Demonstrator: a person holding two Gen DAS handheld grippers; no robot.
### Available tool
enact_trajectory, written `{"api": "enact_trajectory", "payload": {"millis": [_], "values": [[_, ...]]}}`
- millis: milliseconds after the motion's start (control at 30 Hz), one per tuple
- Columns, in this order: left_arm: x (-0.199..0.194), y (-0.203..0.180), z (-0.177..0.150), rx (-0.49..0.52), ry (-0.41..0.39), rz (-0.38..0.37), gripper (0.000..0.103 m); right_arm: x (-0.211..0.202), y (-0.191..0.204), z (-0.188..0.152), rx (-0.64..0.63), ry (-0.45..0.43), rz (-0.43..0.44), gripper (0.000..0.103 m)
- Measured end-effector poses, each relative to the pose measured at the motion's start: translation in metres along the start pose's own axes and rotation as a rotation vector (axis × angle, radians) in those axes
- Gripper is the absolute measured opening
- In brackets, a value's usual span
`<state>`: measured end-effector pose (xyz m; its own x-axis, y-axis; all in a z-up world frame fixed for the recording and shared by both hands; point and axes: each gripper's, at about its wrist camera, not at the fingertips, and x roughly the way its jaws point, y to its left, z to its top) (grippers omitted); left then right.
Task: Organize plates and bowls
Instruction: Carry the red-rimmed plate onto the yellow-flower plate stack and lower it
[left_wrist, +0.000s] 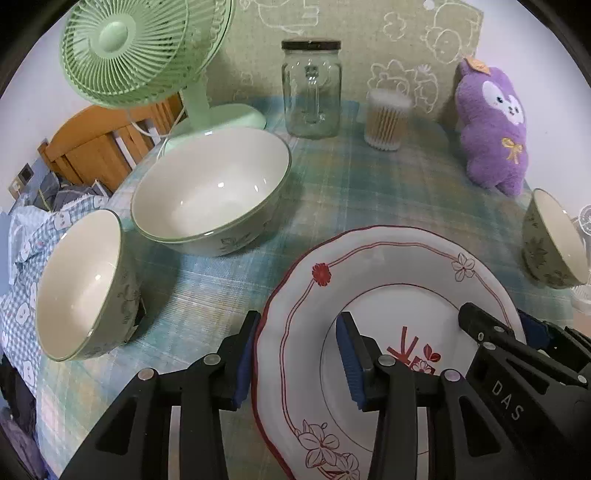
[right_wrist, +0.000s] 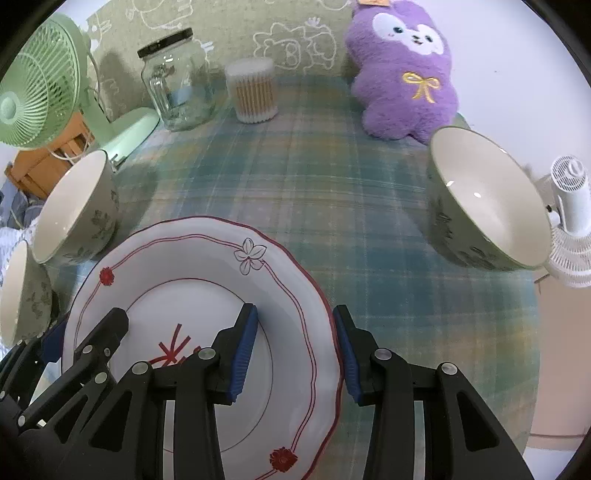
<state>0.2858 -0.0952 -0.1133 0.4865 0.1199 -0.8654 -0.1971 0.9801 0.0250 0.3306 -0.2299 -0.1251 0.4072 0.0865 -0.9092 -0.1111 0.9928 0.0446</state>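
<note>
Plate rim between spread fingers of left gripper and right gripper.

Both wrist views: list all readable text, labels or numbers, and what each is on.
"DAS": white letters on the black body of the right gripper, seen in the left wrist view.
Orange tag on the purple plush: too small and blurred to read.
Red mark at the centre of the plate: partly hidden by the grippers, cannot be read.
Glass jar and cotton swab tub: no legible label.
Nothing else readable.
</note>
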Motion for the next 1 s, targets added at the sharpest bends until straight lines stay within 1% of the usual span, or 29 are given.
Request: {"api": "enact_trajectory", "payload": {"millis": [333,467,767,1000], "values": [[-0.043,-0.001,-0.005,0.045,-0.057,-0.015,0.042,-0.046,-0.001,-0.017,0.046,-0.037,-0.015,0.045],[-0.06,0.003,-0.012,0.052,-0.06,-0.027,0.042,-0.065,0.0,-0.029,0.06,-0.06,-0.027,0.045],[-0.092,0.02,-0.041,0.069,-0.061,-0.067,0.042,-0.106,0.013,-0.062,0.063,-0.087,-0.069,0.045],[-0.104,0.029,-0.071,0.117,-0.051,-0.089,0.042,-0.125,0.023,-0.101,0.082,-0.088,-0.111,0.045]]}}
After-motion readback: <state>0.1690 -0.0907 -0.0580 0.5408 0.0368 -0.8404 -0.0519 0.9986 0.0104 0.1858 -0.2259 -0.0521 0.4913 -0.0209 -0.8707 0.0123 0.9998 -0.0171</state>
